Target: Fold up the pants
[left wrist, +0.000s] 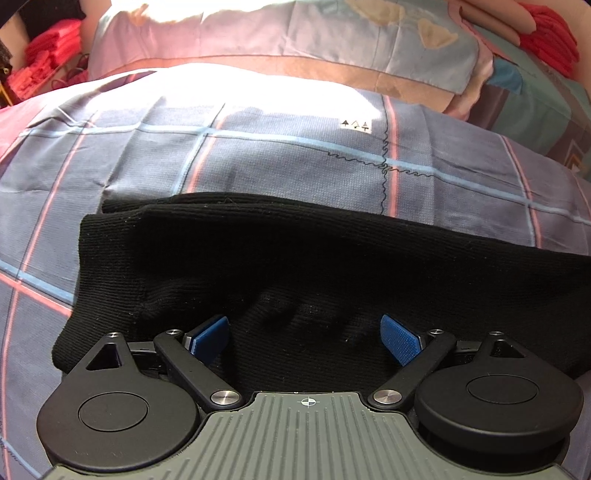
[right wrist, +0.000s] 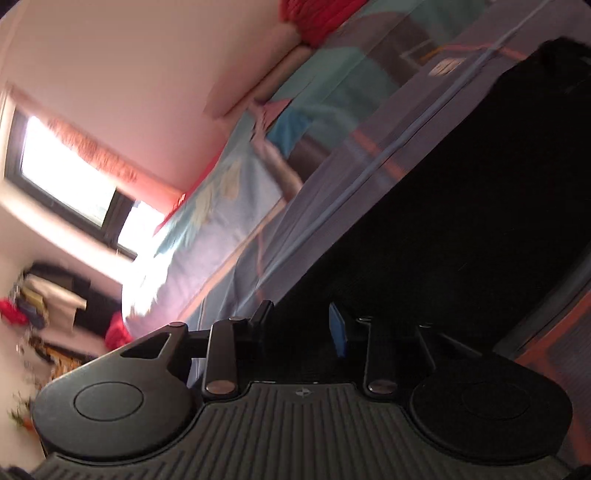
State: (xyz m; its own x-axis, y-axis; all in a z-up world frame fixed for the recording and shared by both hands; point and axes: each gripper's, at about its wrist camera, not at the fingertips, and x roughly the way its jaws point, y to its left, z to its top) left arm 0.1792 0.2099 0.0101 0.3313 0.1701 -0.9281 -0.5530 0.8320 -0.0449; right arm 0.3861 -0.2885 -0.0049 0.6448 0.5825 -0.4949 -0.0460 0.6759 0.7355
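Black ribbed pants (left wrist: pixel 295 258) lie folded across a plaid bedsheet (left wrist: pixel 258 155), one leg end at the left with a second layer peeking out behind it. My left gripper (left wrist: pixel 303 325) hovers over the near edge of the pants, pointing steeply down, its blue pads (left wrist: pixel 210 339) wide apart and open with only flat cloth under them. The right wrist view is rolled and blurred. There the pants (right wrist: pixel 461 203) run as a dark band up to the right. My right gripper (right wrist: pixel 299 314) is at their near end, its fingers partly apart, and nothing visible is pinched between them.
Pillows (left wrist: pixel 258 33) in pale blue and pink line the far side of the bed. Red cloth (left wrist: pixel 550 37) is piled at the back right and more at the back left (left wrist: pixel 40 66). A bright window (right wrist: pixel 66 173) and room clutter (right wrist: pixel 44 306) show beyond the bed.
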